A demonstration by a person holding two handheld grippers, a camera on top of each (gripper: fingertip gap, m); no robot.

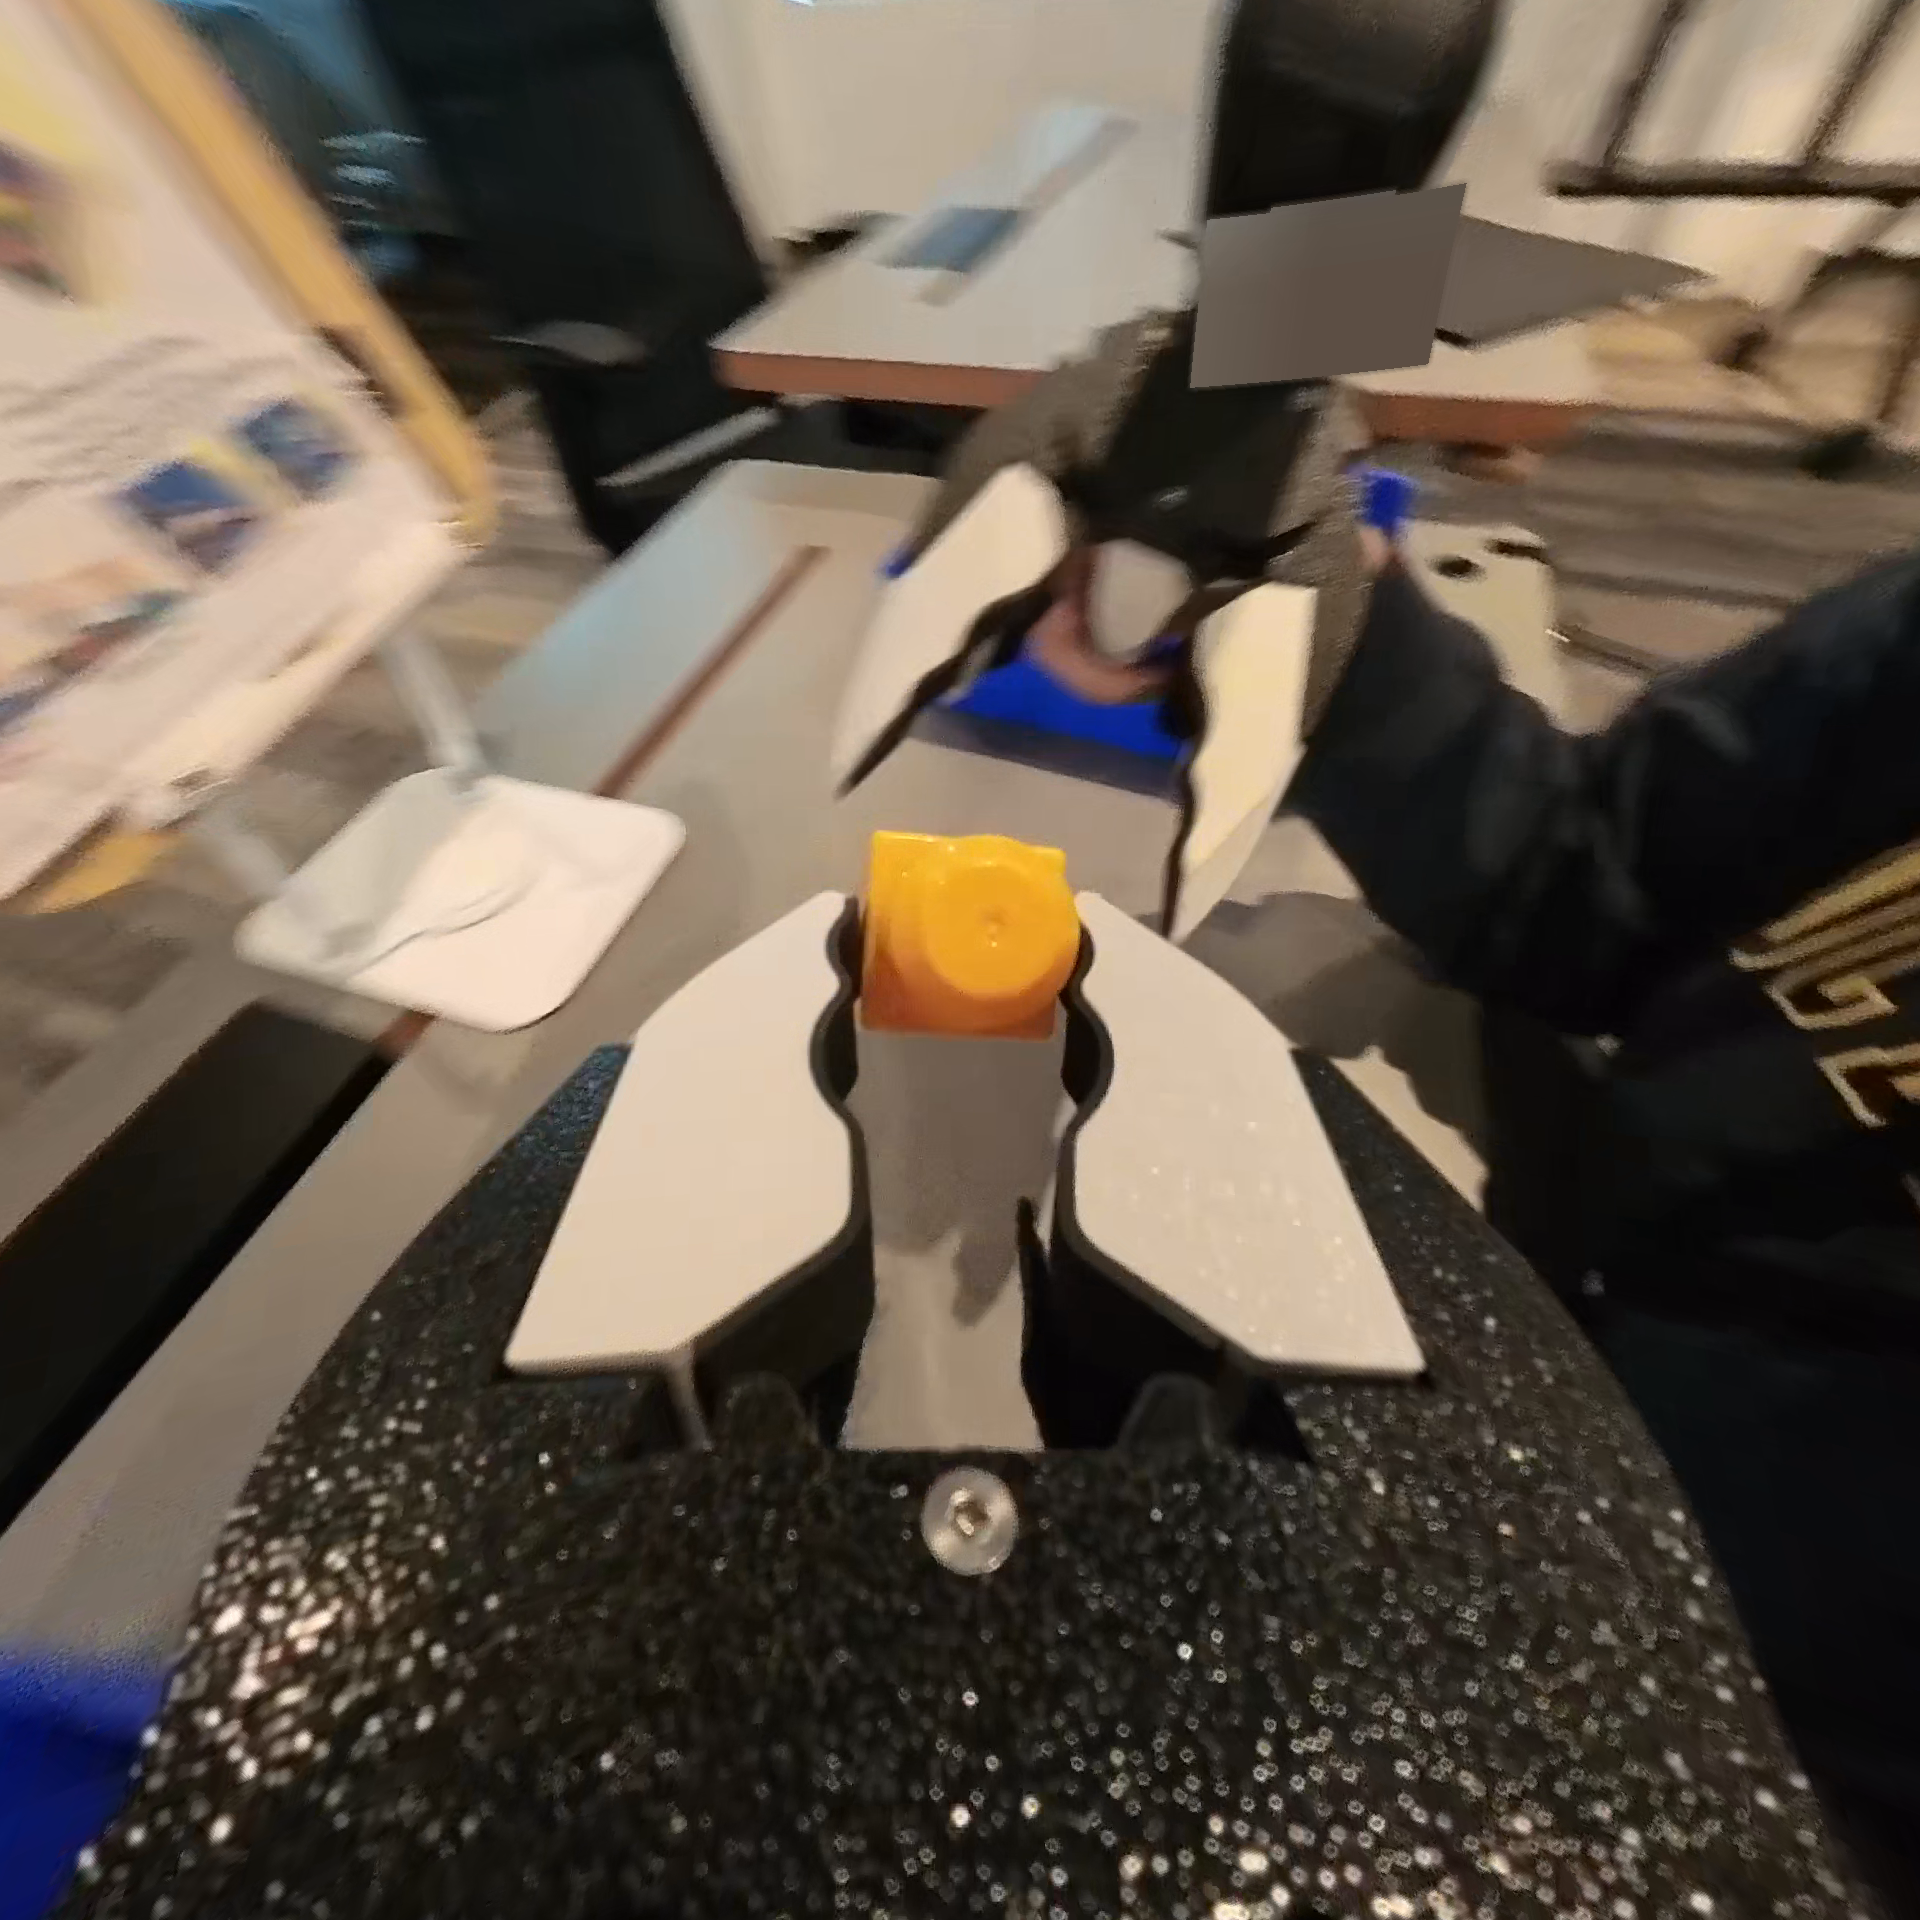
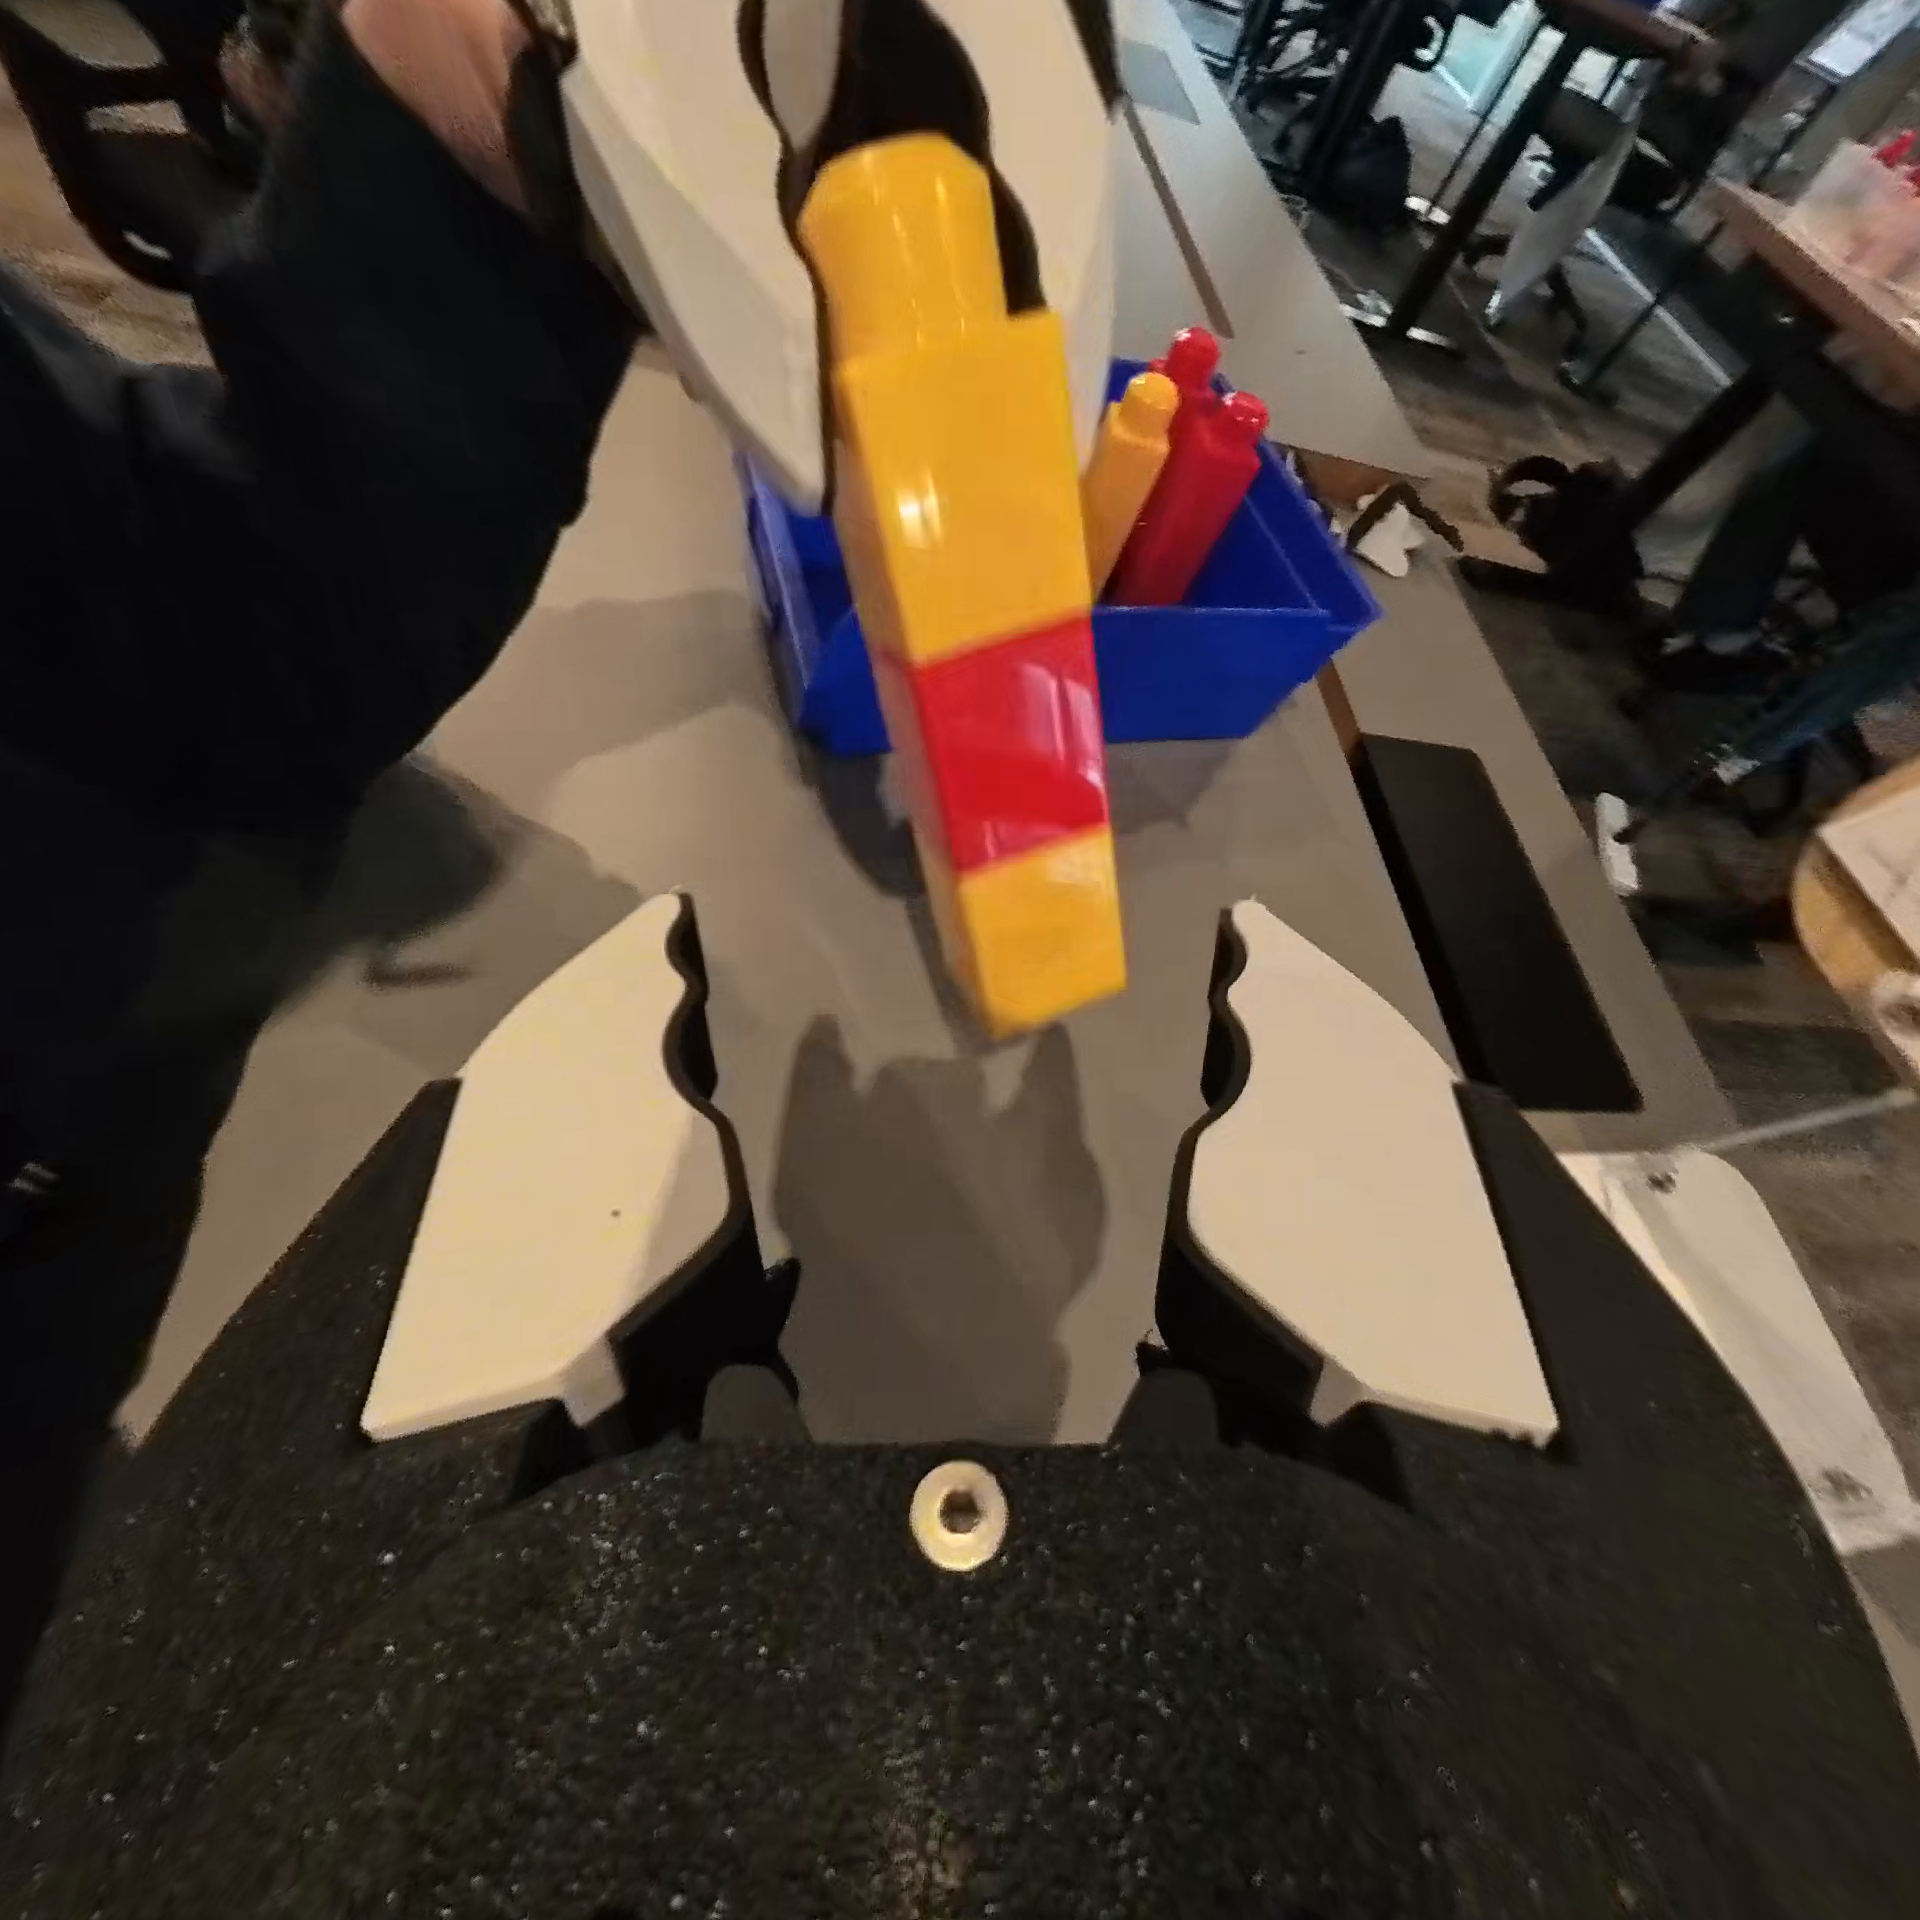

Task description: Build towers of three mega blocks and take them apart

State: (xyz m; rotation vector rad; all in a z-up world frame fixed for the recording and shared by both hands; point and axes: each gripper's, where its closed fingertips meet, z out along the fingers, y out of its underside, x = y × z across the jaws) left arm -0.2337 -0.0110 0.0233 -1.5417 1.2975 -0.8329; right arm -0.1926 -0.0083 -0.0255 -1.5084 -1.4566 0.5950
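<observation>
**Yellow tower hangs in front of your open right gripper**

Yellow, red and yellow blocks make one tower [image 2: 987, 644]. Your left gripper [image 1: 961, 961] squeezes its top block and holds it up over the grey table [image 2: 623, 644]. The tower's long side points down and toward your right gripper [image 2: 961, 1039], whose fingers are wide apart and hold nothing. The bottom yellow block [image 2: 1039, 935] is nearest those fingers. The blue bin [image 2: 1226, 655] with more blocks sits behind.

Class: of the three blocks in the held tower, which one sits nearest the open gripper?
The small yellow end block, below the red middle block. The large yellow block is farthest, gripped by the left gripper.
</observation>
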